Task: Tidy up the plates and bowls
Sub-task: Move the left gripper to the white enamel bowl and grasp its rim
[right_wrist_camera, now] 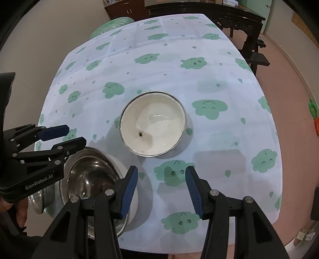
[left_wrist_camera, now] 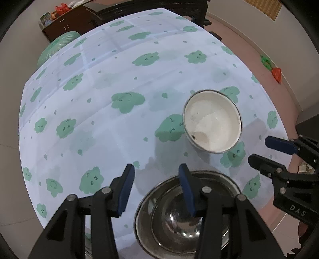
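We hover L gripper point(left_wrist_camera: 155, 189) & R gripper point(right_wrist_camera: 161, 187), both empty w/ jaws apart, near round white enamel bowl point(right_wrist_camera: 153, 123), prob to nest it in stacked shiny steel bowls point(left_wrist_camera: 179, 219).

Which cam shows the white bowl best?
Right wrist view: the white bowl sits near frame center, whole rim visible, dark speck on its inside clear, nothing covering it. The left wrist view shows it too, unobstructed, but off to the right and skewed into an oval by the fisheye.

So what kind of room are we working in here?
Probably a home dining room: a table under a cloud-print tablecloth, a white bowl beside stacked steel bowls, and dark wooden furniture behind.
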A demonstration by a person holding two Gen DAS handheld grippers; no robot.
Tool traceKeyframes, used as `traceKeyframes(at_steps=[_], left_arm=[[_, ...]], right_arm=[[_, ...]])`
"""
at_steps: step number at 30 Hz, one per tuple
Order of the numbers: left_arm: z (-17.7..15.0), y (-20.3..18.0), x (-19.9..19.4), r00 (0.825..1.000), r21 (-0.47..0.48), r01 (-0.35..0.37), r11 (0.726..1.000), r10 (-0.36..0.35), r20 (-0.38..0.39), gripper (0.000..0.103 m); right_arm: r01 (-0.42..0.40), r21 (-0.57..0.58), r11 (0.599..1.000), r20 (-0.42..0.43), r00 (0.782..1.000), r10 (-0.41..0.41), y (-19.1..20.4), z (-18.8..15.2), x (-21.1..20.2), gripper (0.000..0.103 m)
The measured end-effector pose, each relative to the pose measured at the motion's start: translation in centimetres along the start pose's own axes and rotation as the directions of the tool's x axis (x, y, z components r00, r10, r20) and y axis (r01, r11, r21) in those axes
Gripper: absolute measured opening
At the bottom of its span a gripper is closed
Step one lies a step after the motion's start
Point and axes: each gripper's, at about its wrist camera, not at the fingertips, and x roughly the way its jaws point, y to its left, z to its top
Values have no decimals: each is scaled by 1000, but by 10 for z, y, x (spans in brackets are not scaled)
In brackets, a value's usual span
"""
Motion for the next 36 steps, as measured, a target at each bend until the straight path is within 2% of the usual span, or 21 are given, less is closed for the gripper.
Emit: traceKeyframes(at_steps=[12, 25, 35, 36], left_arm=[[25, -7, 16, 1000, 19, 10, 1000, -9, -14, 46], [41, -17, 40, 998, 28, 50, 998, -48, -48, 46], [52, -23, 58, 997, 48, 53, 997, -49, -65, 46], [52, -23, 60, 996, 50, 55, 997, -52, -71, 44]], right_arm=[[11, 24, 1000, 0, 1000, -11, -12, 19, 16, 52], [32, 55, 998, -16, 999, -32, -25, 29, 35, 52], [37, 73, 997, -25, 999, -35, -32, 41, 47, 52], [35, 73, 997, -26, 999, -33, -32, 42, 48, 52]])
